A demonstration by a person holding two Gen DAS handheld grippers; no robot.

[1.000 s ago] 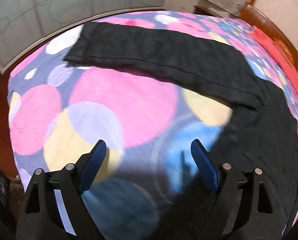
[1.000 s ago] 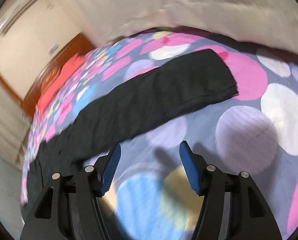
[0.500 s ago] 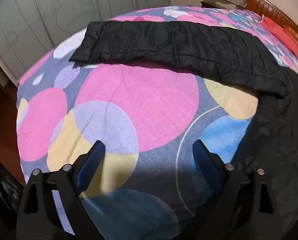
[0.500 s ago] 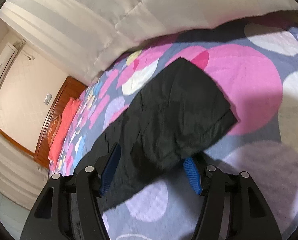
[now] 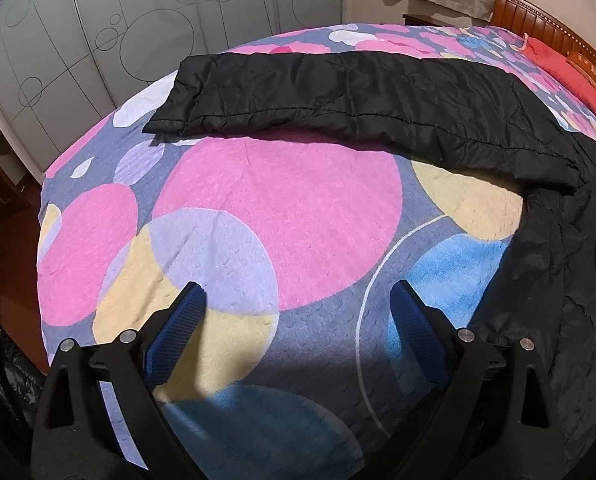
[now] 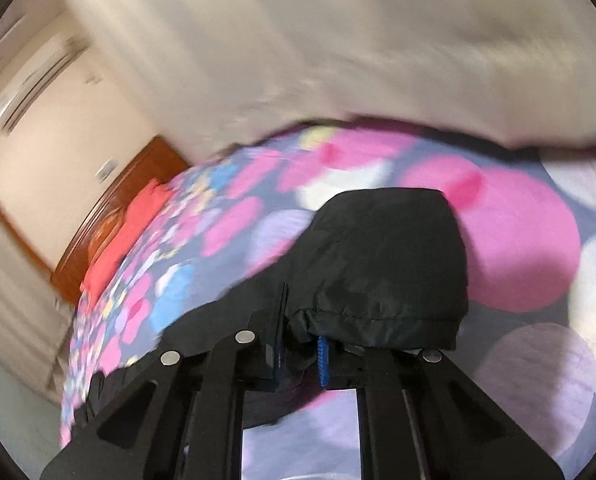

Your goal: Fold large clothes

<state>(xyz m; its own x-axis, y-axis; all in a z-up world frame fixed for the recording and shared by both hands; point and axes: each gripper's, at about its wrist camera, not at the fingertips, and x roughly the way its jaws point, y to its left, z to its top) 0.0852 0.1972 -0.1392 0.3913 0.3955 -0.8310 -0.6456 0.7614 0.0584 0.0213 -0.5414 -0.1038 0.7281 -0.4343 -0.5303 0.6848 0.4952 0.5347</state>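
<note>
A black quilted jacket lies on a bed with a bubble-print cover [image 5: 282, 216]. In the left wrist view one sleeve [image 5: 337, 100] stretches flat across the far side and the body [image 5: 569, 280] lies at the right. My left gripper [image 5: 298, 320] is open and empty above the cover, short of the sleeve. In the right wrist view my right gripper [image 6: 299, 344] is shut on the cuff end of a black sleeve [image 6: 385, 264], which drapes over its blue pads.
Frosted wardrobe doors [image 5: 138, 32] stand beyond the bed's far edge. A wooden headboard [image 5: 553, 28] and a red pillow [image 5: 577, 80] are at the right. A pale curtain [image 6: 337, 40] hangs behind the bed in the right wrist view.
My right gripper moved onto the sleeve end and closed on it. My left gripper stayed open and shifted a little closer to the cover.
</note>
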